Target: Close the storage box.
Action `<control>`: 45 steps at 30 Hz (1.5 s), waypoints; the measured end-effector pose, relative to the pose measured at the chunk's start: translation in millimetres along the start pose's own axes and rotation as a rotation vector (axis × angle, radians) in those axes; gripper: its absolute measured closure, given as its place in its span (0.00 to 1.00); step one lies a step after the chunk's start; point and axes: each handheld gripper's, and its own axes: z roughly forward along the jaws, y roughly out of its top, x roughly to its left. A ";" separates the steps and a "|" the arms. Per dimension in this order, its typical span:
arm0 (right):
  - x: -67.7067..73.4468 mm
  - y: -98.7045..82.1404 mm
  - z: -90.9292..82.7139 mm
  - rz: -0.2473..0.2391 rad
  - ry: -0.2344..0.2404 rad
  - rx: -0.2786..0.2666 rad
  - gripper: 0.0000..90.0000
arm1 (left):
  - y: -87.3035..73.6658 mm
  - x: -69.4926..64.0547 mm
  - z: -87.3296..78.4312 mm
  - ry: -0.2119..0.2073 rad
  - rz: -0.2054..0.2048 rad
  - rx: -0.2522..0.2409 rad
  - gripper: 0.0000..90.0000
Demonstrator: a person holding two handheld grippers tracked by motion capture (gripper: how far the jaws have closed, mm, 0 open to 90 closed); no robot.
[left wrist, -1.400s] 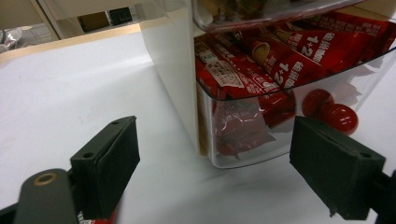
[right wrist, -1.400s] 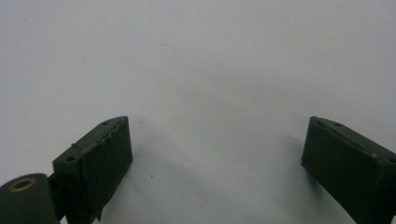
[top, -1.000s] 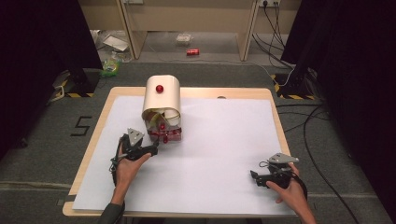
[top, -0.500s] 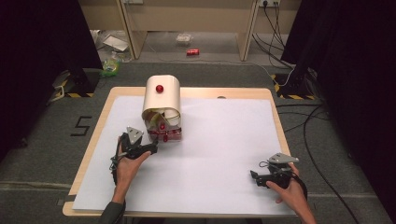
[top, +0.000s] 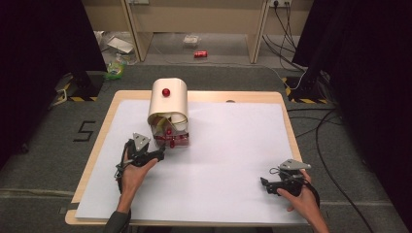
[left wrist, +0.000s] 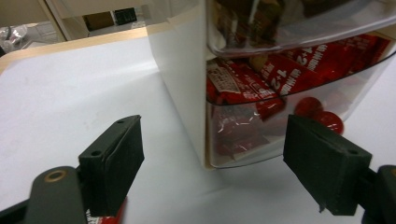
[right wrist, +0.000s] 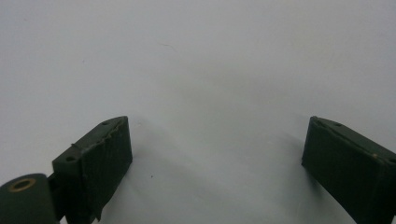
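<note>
Nearest you, your right claw [top: 266,183] rests low on the white sheet over the counter [top: 233,145], well apart from everything; in the right gripper view its jaws stand wide with nothing but bare paper between them. It can do little harm there, unless its trailing cable drags as you shift.

Your left claw [top: 158,154] is the one to watch. Its jaws have just been closing a little from full width, but they remain wide apart and grip nothing. In the left gripper view they frame the lower front corner of the cream dispenser [top: 168,99], where the clear bin [left wrist: 299,116] holds red snack packets [left wrist: 261,79] and a round red knob [left wrist: 327,119].

If you squeeze now, the jaws would likely land on the cream side wall and the clear plastic rather than the knob, and skid off the smooth face. Push forward at this angle and the dispenser, which looks light, may slide or tip back across the paper. Pull the bin crookedly and it may jam, or packets may spill onto the counter.
</note>
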 end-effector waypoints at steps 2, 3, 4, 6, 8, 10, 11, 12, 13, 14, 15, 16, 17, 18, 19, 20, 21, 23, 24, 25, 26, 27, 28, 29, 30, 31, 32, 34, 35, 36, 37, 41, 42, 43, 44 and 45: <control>-0.1 0.0 0.0 -0.001 0.000 0.000 0.10 | 0.3 -0.8 -1.1 -0.003 -0.001 0.001 0.22; -0.1 0.0 0.0 -0.001 0.000 0.000 0.10 | 0.5 -1.0 -2.1 -0.003 -0.001 0.001 0.22; -0.1 0.0 0.0 0.000 0.000 0.000 0.10 | 0.6 -1.1 -2.9 -0.005 -0.001 0.003 0.21; -0.1 0.0 0.0 0.000 0.001 0.000 0.10 | 0.8 -1.2 -4.3 -0.008 -0.003 0.002 0.21; 0.0 0.0 0.0 0.000 0.001 0.000 0.10 | 1.0 -1.2 -5.3 -0.014 -0.009 0.002 0.21; -0.1 0.0 -0.1 0.001 0.001 0.000 0.10 | 1.1 -1.3 -5.9 -0.020 -0.014 0.001 0.21; -0.1 0.0 0.0 0.001 0.002 0.000 0.09 | 1.1 -1.6 -5.9 -0.023 -0.015 0.001 0.21; -0.2 0.0 0.0 -0.001 0.002 0.001 0.09 | 1.1 -2.1 -5.9 -0.025 -0.013 0.004 0.21; -0.2 0.0 0.1 -0.001 0.005 0.003 0.08 | 1.1 -2.3 -5.9 -0.025 -0.012 0.005 0.21; 0.1 0.1 0.1 0.004 0.010 0.005 0.07 | 1.1 -2.6 -5.8 -0.026 -0.012 0.007 0.21; 0.2 0.2 0.4 0.001 0.012 0.007 0.06 | 1.2 -3.0 -5.8 -0.028 -0.011 0.010 0.21; 0.3 0.3 0.7 -0.001 0.014 0.008 0.06 | 1.1 -3.3 -5.7 -0.028 -0.010 0.010 0.21; 0.3 0.4 0.8 -0.003 0.015 0.010 0.06 | 1.0 -3.6 -5.9 -0.028 -0.009 0.010 0.21; 0.3 0.4 0.8 -0.005 0.016 0.012 0.05 | 1.0 -3.7 -6.0 -0.028 -0.008 0.012 0.21; 0.3 0.4 0.8 -0.005 0.016 0.012 0.05 | 0.9 -3.9 -6.1 -0.028 -0.008 0.013 0.21; 0.3 0.4 0.8 -0.005 0.016 0.012 0.05 | 0.8 -4.3 -6.5 -0.028 -0.007 0.015 0.21; 0.3 0.4 0.8 -0.005 0.016 0.011 0.05 | 0.8 -4.5 -6.8 -0.028 -0.006 0.015 0.21; 0.4 0.4 0.8 -0.005 0.016 0.011 0.05 | 0.6 -5.4 -8.4 -0.028 -0.007 0.012 0.21; 0.5 0.4 0.8 -0.006 0.016 0.012 0.05 | 0.6 -6.0 -9.5 -0.027 -0.006 0.009 0.21; 0.6 0.4 0.7 -0.005 0.016 0.013 0.05 | 0.7 -6.5 -10.8 -0.028 -0.004 0.009 0.21; 0.6 0.4 0.7 -0.005 0.015 0.013 0.05 | 0.8 -7.1 -12.1 -0.029 -0.001 0.006 0.21; 0.6 0.4 0.8 -0.006 0.016 0.012 0.05 | 0.9 -7.6 -13.6 -0.030 0.001 0.005 0.21; 0.6 0.4 0.8 -0.006 0.016 0.012 0.05 | 1.2 -8.1 -15.2 -0.031 0.002 0.006 0.21; 0.5 0.5 0.9 -0.007 0.016 0.011 0.05 | 1.3 -8.4 -16.4 -0.032 0.004 0.005 0.21; 0.6 0.5 0.9 -0.007 0.016 0.012 0.05 | 1.1 -8.6 -17.4 -0.034 0.005 0.002 0.21; 0.6 0.5 0.8 -0.007 0.015 0.012 0.05 | 0.7 -8.9 -18.6 -0.035 0.007 0.004 0.21; 0.6 0.5 0.9 -0.010 0.015 0.011 0.05 | 0.2 -9.5 -19.7 -0.036 0.007 0.002 0.21; 0.7 0.4 1.0 -0.011 0.013 0.010 0.05 | -0.9 -10.2 -21.4 -0.037 0.011 0.003 0.21; 0.7 0.4 0.9 -0.011 0.013 0.010 0.05 | -1.6 -10.6 -22.7 -0.040 0.014 0.008 0.21; 0.7 0.4 1.0 -0.011 0.013 0.010 0.05 | -2.0 -10.6 -23.7 -0.044 0.013 0.011 0.21; 0.7 0.4 1.0 -0.011 0.013 0.010 0.05 | -2.2 -10.6 -24.3 -0.046 0.012 0.009 0.21; 0.7 0.5 1.0 -0.012 0.013 0.010 0.05 | -2.0 -10.2 -28.1 -0.051 0.006 0.007 0.21; 0.7 0.5 1.0 -0.011 0.013 0.010 0.05 | -1.9 -10.2 -28.8 -0.053 0.006 0.006 0.21; 0.6 0.4 1.0 -0.012 0.013 0.010 0.05 | -1.9 -10.4 -29.3 -0.054 0.006 0.005 0.21; 0.7 0.4 1.0 -0.011 0.013 0.010 0.05 | -1.9 -10.7 -29.9 -0.054 0.005 0.005 0.21; 0.6 0.4 1.0 -0.012 0.013 0.010 0.05 | -2.1 -11.2 -30.5 -0.054 0.007 0.006 0.21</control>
